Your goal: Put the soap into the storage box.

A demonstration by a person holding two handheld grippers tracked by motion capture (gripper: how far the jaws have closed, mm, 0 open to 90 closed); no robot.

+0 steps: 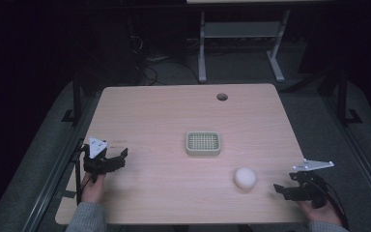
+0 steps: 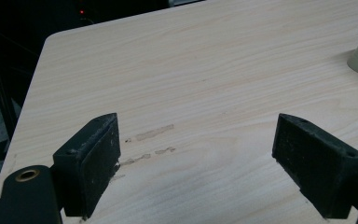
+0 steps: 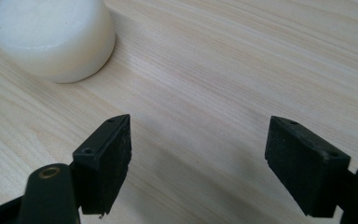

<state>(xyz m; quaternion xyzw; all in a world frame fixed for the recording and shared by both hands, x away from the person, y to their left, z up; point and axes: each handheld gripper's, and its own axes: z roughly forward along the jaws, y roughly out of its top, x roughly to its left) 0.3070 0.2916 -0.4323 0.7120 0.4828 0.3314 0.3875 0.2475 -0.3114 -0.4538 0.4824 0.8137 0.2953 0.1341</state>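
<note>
Here, nearest me, my right gripper (image 1: 286, 189) hovered low over the surface (image 1: 164, 116) with its jaws spread wide and nothing between them. Just ahead and off to its left sat the soap (image 1: 245, 178), a round white bar lying flat on the wood, close to the gripper but not touching it; in the right gripper view the soap (image 3: 51, 37) lay beyond the left jaw, out of line with the gap. My left gripper (image 1: 118, 157) waited at the other side, jaws wide as well and empty, over some faint smears (image 2: 151, 133) on the wood. Farther on, near the middle of the surface, stood the dish (image 1: 203, 143), a pale tray with a slotted grid, well apart from the soap.

I judged the risk to be in the approach. Coming in off-centre, one jaw could strike the bar's curved side and shove it away. Its smooth rounded flank might also squirt out of a hard pinch.
</note>
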